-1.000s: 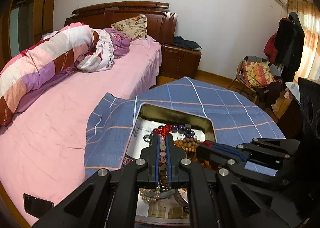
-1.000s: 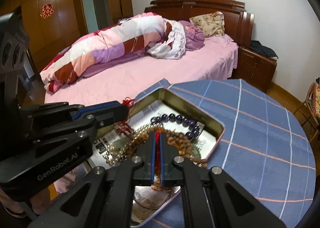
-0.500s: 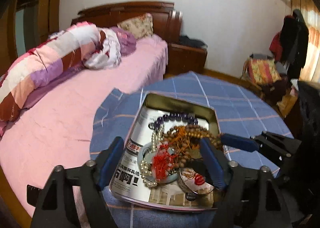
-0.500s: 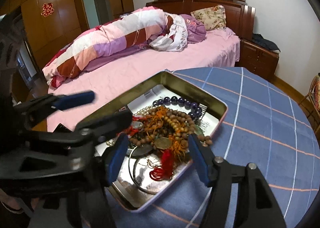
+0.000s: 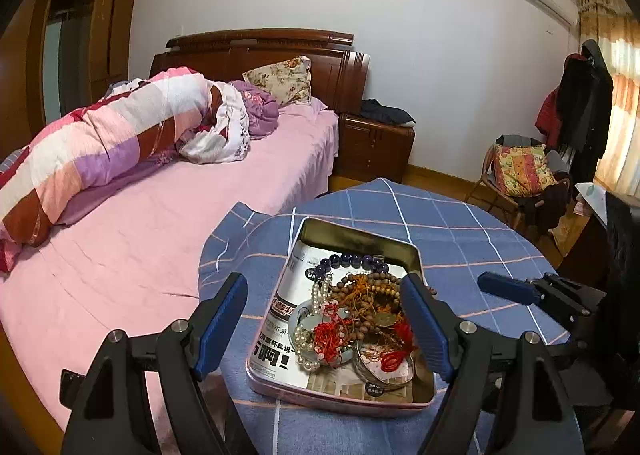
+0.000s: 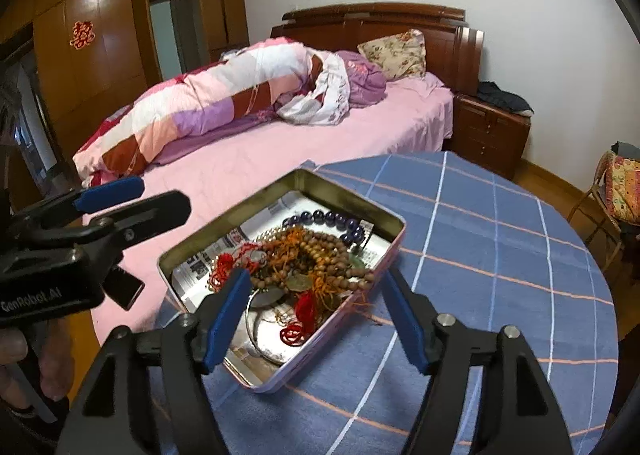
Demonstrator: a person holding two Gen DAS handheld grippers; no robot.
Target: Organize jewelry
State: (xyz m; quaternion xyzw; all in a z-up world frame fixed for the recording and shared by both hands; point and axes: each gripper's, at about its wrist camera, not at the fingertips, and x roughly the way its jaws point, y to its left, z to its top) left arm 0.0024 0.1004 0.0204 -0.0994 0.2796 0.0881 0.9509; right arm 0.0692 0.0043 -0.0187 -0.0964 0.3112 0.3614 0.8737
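Jewelry heap (image 5: 352,315) is lying tangled in the open tin (image 5: 360,239) on the tabletop (image 5: 460,223).
Left hand-held gripper (image 5: 324,327) is hanging released and empty; right hand-held gripper (image 6: 316,319), empty, is opening further. Grabbing one strand risks dragging knotted neighbours, shifting the light tin.

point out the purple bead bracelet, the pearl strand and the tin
purple bead bracelet (image 5: 352,261), left wrist view, on the middle beads
pearl strand (image 5: 317,295), left wrist view, on its upright run
tin (image 6: 352,195), right wrist view, on the far rim
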